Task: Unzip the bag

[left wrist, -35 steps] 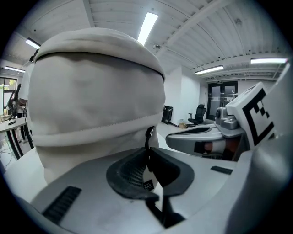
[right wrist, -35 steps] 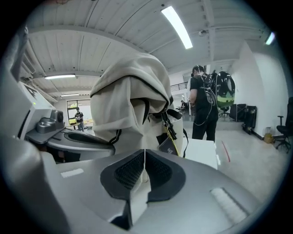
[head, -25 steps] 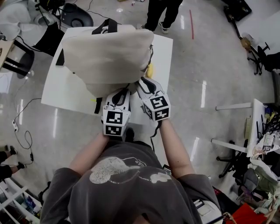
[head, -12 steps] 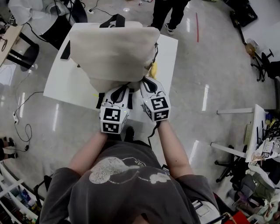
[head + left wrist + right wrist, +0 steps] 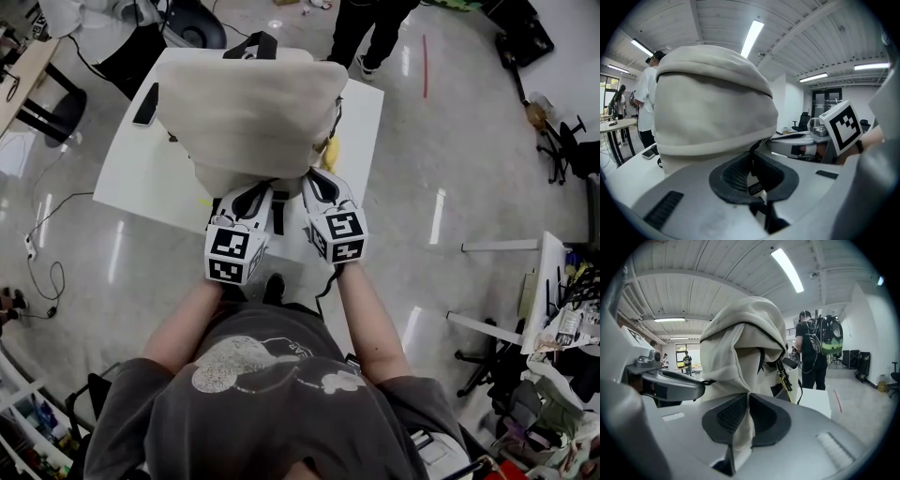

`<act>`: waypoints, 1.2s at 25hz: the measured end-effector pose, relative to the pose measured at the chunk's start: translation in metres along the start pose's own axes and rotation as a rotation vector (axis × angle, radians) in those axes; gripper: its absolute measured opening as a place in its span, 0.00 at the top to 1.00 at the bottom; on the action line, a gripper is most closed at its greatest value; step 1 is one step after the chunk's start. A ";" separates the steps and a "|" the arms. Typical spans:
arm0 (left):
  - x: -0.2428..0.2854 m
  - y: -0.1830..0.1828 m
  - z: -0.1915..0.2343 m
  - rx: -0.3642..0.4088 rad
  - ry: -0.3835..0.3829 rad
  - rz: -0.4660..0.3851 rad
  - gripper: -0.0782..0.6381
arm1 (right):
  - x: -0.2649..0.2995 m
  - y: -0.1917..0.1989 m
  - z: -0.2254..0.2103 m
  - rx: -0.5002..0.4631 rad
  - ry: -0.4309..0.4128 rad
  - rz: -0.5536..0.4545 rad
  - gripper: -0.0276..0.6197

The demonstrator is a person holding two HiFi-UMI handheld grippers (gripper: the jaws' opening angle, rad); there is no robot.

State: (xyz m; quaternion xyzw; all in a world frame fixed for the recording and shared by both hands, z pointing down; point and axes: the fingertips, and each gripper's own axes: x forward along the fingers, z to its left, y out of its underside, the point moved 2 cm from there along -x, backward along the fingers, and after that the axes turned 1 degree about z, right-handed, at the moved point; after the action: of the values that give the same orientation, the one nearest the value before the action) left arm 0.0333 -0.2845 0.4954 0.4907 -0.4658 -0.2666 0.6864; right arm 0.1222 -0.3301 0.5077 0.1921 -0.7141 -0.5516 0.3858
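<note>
A cream backpack (image 5: 248,112) stands on a white table (image 5: 141,183), its near end toward me. My left gripper (image 5: 253,194) sits at that end, shut on a black zipper pull (image 5: 754,186) with a small label, which the left gripper view (image 5: 752,176) shows pinched between the pads. Beside it on the right, my right gripper (image 5: 317,180) is shut on a fold of the bag's cream fabric (image 5: 742,437), clamped between its pads (image 5: 747,418). The bag (image 5: 712,108) fills both gripper views (image 5: 740,348).
A dark phone (image 5: 147,103) lies on the table's left side. A yellow item (image 5: 325,150) hangs at the bag's right. A person's legs (image 5: 361,33) stand past the table's far edge, and a black chair (image 5: 192,23) is at the far left. Cables run over the floor at the left.
My left gripper has drawn slightly back and to the left, still at the bag's near end. The right gripper stays in place against the bag.
</note>
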 end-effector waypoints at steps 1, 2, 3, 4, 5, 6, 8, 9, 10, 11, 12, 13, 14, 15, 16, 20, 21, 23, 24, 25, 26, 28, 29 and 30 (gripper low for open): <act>0.000 -0.002 0.002 0.004 0.009 -0.005 0.85 | 0.000 0.000 0.000 0.003 0.004 -0.001 0.92; 0.001 -0.002 0.004 0.006 0.020 -0.007 0.85 | 0.000 0.000 0.000 0.006 0.009 -0.001 0.92; 0.002 -0.003 0.006 0.004 0.032 -0.007 0.85 | 0.000 0.000 0.000 0.006 0.015 0.000 0.92; 0.003 -0.002 0.008 -0.004 0.044 -0.005 0.85 | 0.001 0.000 -0.001 0.005 0.021 0.002 0.92; 0.004 -0.002 0.010 -0.015 0.055 -0.003 0.85 | 0.001 0.000 -0.001 0.005 0.027 0.003 0.92; 0.004 -0.001 0.012 -0.026 0.065 -0.003 0.85 | 0.001 0.000 -0.001 0.005 0.033 0.004 0.92; 0.004 0.000 0.017 -0.037 0.077 -0.002 0.85 | 0.002 -0.001 -0.002 0.007 0.047 0.005 0.92; 0.004 0.001 0.020 -0.038 0.080 -0.002 0.85 | 0.003 0.000 -0.003 0.010 0.054 0.006 0.92; 0.003 0.001 0.024 -0.039 0.083 -0.002 0.85 | 0.004 0.000 -0.003 0.014 0.063 0.007 0.92; 0.002 0.002 0.029 -0.042 0.083 -0.002 0.85 | 0.004 0.000 -0.004 0.019 0.072 0.008 0.92; 0.000 0.003 0.035 -0.045 0.083 -0.002 0.85 | 0.005 0.000 -0.004 0.024 0.081 0.008 0.92; -0.001 0.004 0.040 -0.049 0.080 -0.002 0.85 | 0.005 0.000 -0.005 0.030 0.090 0.008 0.92; -0.004 0.004 0.047 -0.053 0.076 -0.001 0.85 | 0.005 -0.001 -0.005 0.035 0.099 0.007 0.92; -0.007 0.005 0.053 -0.054 0.071 0.002 0.85 | 0.005 -0.001 -0.005 0.039 0.108 0.007 0.92; -0.011 0.007 0.060 -0.054 0.064 0.005 0.85 | 0.005 -0.001 -0.005 0.043 0.117 0.007 0.92; -0.024 0.015 0.085 -0.063 0.039 0.016 0.85 | 0.006 0.000 -0.006 0.048 0.155 0.011 0.92; -0.028 0.017 0.093 -0.069 0.031 0.016 0.85 | 0.006 0.000 -0.006 0.048 0.164 0.013 0.92; -0.035 0.020 0.108 -0.074 0.015 0.016 0.85 | 0.005 0.000 -0.005 0.046 0.180 0.017 0.92; -0.038 0.021 0.116 -0.075 0.007 0.017 0.85 | 0.005 0.000 -0.004 0.045 0.189 0.019 0.92; -0.041 0.023 0.124 -0.077 -0.001 0.018 0.85 | 0.005 0.000 -0.003 0.045 0.197 0.020 0.92; -0.044 0.024 0.132 -0.079 -0.011 0.020 0.85 | 0.004 0.000 -0.003 0.046 0.206 0.022 0.92; -0.050 0.027 0.149 -0.086 -0.030 0.024 0.85 | 0.004 0.000 -0.002 0.053 0.223 0.021 0.92; -0.053 0.029 0.156 -0.088 -0.037 0.026 0.85 | 0.004 0.000 -0.002 0.060 0.230 0.019 0.92; -0.056 0.030 0.163 -0.087 -0.041 0.029 0.85 | 0.005 0.001 -0.002 0.069 0.235 0.016 0.92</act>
State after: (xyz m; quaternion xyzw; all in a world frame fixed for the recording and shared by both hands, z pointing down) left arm -0.1398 -0.2963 0.5161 0.4481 -0.4748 -0.2866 0.7012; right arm 0.1208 -0.3344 0.5099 0.2631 -0.6838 -0.4974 0.4645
